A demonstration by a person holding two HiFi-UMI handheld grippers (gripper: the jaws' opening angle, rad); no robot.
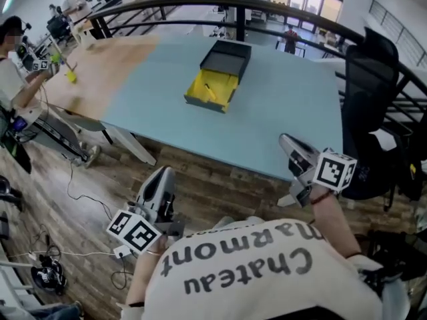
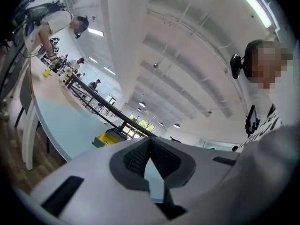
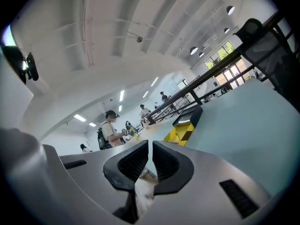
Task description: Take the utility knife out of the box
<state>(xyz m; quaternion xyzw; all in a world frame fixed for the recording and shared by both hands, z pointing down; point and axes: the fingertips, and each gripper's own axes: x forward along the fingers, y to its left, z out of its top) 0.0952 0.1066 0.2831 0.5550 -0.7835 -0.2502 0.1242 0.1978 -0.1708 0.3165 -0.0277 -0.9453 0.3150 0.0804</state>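
Observation:
An open box lies on the light blue table (image 1: 280, 112): a black sleeve (image 1: 228, 55) with a yellow tray (image 1: 200, 93) pulled out toward me. The yellow utility knife (image 1: 209, 91) rests inside the tray. Both grippers are held near my body, short of the table's front edge and far from the box. My left gripper (image 1: 164, 173) is shut with nothing in it, pads together (image 2: 150, 142). My right gripper (image 1: 285, 139) is shut and empty too (image 3: 150, 146). The box shows small and distant in the left gripper view (image 2: 108, 137) and the right gripper view (image 3: 185, 128).
A black office chair (image 1: 370, 99) stands at the table's right side. A dark curved railing (image 1: 200, 4) runs behind the table. A person (image 1: 12, 59) works at the wooden end on the left. Cables (image 1: 47, 272) lie on the wood floor.

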